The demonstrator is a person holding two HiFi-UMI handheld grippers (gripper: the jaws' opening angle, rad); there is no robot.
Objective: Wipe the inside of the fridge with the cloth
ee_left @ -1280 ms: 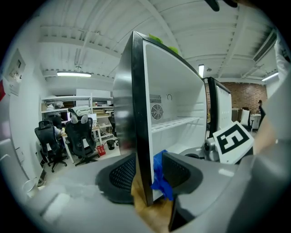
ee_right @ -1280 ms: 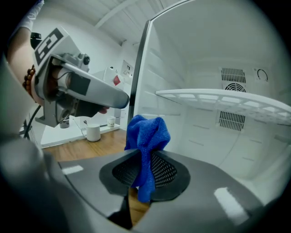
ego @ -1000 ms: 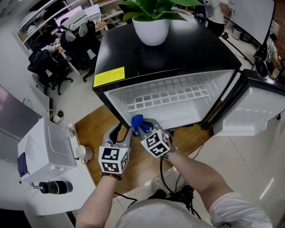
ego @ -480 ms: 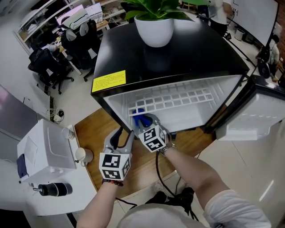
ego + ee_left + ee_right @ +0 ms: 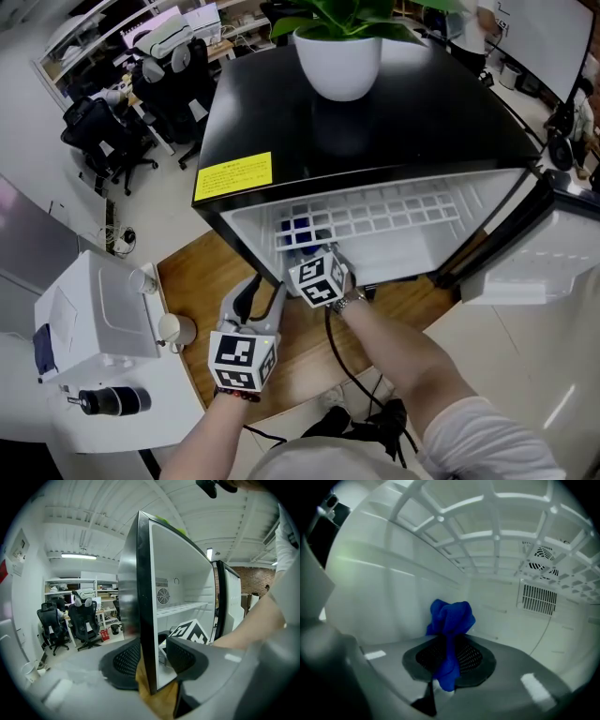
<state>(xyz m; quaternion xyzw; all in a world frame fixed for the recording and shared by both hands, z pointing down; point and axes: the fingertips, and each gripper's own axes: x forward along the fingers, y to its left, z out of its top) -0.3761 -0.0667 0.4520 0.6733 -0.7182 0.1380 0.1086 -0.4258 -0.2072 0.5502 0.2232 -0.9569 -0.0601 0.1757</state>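
Now | fridge (image 5: 422, 112): right tool (image 5: 449, 654) inside, clamped on blue cloth (image 5: 451, 616)

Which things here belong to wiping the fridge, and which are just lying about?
Job in hand: blue cloth, mini fridge, right hand-held gripper gripping the cloth.
Lying about: potted plant on the fridge, office chairs, white mug.
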